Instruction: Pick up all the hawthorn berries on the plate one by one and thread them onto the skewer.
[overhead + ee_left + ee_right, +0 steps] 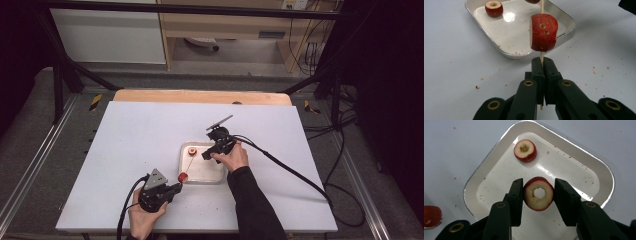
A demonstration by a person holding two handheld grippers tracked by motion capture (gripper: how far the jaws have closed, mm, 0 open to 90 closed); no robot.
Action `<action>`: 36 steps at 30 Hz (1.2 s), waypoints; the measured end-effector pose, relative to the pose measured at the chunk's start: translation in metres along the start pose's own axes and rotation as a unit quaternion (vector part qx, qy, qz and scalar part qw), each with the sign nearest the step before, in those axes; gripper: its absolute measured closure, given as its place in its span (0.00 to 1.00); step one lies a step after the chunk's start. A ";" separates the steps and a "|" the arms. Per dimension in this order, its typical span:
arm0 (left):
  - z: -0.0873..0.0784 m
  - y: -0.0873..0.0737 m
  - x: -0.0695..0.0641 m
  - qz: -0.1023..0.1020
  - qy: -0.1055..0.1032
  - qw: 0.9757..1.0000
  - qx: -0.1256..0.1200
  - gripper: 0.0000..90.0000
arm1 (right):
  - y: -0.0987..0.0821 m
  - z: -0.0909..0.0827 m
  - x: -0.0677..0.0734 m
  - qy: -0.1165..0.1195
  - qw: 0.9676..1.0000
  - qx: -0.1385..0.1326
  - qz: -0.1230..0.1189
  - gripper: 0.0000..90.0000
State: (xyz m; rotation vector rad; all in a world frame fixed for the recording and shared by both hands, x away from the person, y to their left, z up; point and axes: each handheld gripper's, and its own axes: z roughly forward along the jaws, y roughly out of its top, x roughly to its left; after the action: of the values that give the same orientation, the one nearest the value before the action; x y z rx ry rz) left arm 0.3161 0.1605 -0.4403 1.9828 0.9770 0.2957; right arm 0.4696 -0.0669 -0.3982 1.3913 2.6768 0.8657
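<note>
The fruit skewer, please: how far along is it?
One fruit piece already sits on the stick, which the left gripper pinches. The right gripper clasps a cored ring over the tray. Another piece lies waiting in it.

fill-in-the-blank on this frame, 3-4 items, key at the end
1. The left gripper is shut on a thin wooden ____.
2. A red fruit piece is threaded on that stick, with ____ holes showing in its skin.
3. The cored fruit ring between the right gripper jaws sits over a white ____.
4. Besides the ring, ____ more fruit piece lies in that tray.

Missing words: skewer; two; tray; one
</note>
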 end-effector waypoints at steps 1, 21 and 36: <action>0.000 0.000 -0.001 0.000 0.000 1.000 -0.001 0.98 | -0.001 -0.003 0.000 0.002 1.000 -0.004 0.006 0.67; 0.009 0.005 -0.017 0.003 -0.003 1.000 -0.002 0.98 | -0.047 -0.042 -0.016 0.060 0.984 -0.149 0.076 0.68; 0.018 0.008 -0.032 -0.022 -0.009 1.000 -0.015 0.98 | -0.070 -0.050 -0.017 0.094 0.943 -0.292 0.128 0.68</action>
State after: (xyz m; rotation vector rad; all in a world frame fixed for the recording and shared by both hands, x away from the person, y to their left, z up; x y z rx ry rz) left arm 0.3091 0.1238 -0.4392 1.9309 0.9984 0.2667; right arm 0.4145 -0.1350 -0.3924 1.5591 2.0747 1.7148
